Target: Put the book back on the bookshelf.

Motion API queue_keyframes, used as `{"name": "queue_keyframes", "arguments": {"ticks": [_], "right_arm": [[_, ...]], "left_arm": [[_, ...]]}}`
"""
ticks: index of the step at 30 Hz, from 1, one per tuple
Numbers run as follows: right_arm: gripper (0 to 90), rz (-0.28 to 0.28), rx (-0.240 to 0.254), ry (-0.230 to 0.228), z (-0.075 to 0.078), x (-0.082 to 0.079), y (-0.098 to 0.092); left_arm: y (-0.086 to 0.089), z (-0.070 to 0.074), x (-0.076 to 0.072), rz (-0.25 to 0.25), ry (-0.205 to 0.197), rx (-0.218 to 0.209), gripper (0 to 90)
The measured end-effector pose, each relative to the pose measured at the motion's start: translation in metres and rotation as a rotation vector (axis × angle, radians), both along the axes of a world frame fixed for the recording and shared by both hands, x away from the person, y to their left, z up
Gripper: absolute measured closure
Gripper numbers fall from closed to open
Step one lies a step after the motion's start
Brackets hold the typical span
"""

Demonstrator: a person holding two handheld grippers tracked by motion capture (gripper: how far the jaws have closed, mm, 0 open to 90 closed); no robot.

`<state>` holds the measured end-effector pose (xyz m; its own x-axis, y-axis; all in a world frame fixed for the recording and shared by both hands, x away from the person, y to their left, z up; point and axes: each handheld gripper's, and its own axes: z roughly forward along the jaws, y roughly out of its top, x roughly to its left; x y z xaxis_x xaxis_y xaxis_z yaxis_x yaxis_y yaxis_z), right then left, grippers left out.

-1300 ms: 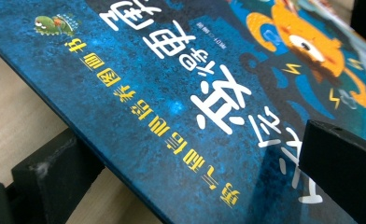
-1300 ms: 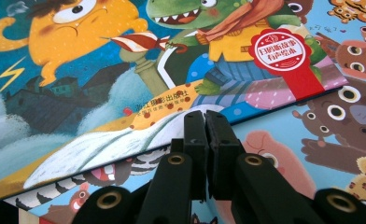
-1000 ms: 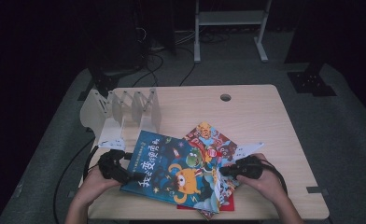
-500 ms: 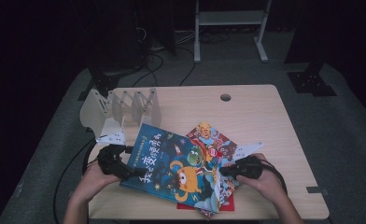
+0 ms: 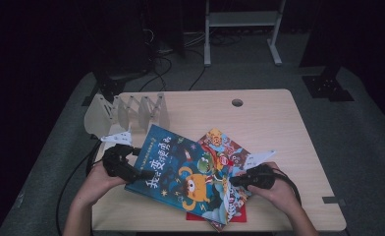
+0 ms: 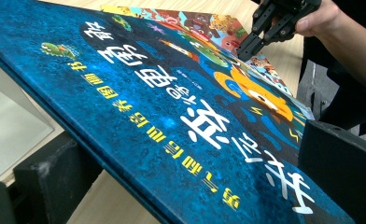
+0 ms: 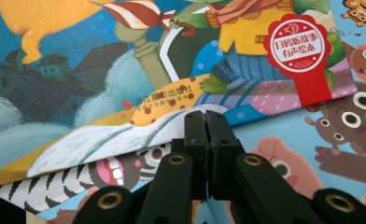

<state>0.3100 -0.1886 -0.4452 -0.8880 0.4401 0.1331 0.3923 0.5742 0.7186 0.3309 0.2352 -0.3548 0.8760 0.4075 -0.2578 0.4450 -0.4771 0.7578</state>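
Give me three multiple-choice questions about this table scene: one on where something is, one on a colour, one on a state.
1. Where does the white divider rack stand? A far left of the table B near right corner C on the floor
2. Main colour of the top book? A red B blue C white
3. The right tool is: A wide open B shut C holding a cup

Key: A, it stands beyond the left tool; B, its cover is dark blue; B, the right gripper view shows the jaws pressed together.

blue book (image 5: 180,169) on book pile (image 5: 225,147) | rack (image 5: 126,112) behind-left | all on table (image 5: 269,118)
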Motion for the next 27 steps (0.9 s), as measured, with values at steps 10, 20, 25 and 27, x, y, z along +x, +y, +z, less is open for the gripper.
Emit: {"name": "queue_keyframes", "arguments": {"ticks": [10,20,25,27], "right_arm": [[87.2,-0.006,0.01,0.007,-0.001,0.0,0.003],[86.9,0.009,0.016,0.019,-0.001,-0.002,0.006],[86.6,0.02,0.018,0.021,-0.001,-0.003,0.009],[86.6,0.024,0.023,0.02,-0.001,-0.003,0.011]], "left_arm": [[0.001,0.015,0.016,-0.006,0.033,-0.011,8.9],[0.004,0.033,0.029,-0.004,0.06,-0.019,30.0],[0.004,0.041,0.035,-0.007,0.079,-0.015,41.8],[0.002,0.044,0.038,-0.012,0.09,-0.004,45.4]]}}
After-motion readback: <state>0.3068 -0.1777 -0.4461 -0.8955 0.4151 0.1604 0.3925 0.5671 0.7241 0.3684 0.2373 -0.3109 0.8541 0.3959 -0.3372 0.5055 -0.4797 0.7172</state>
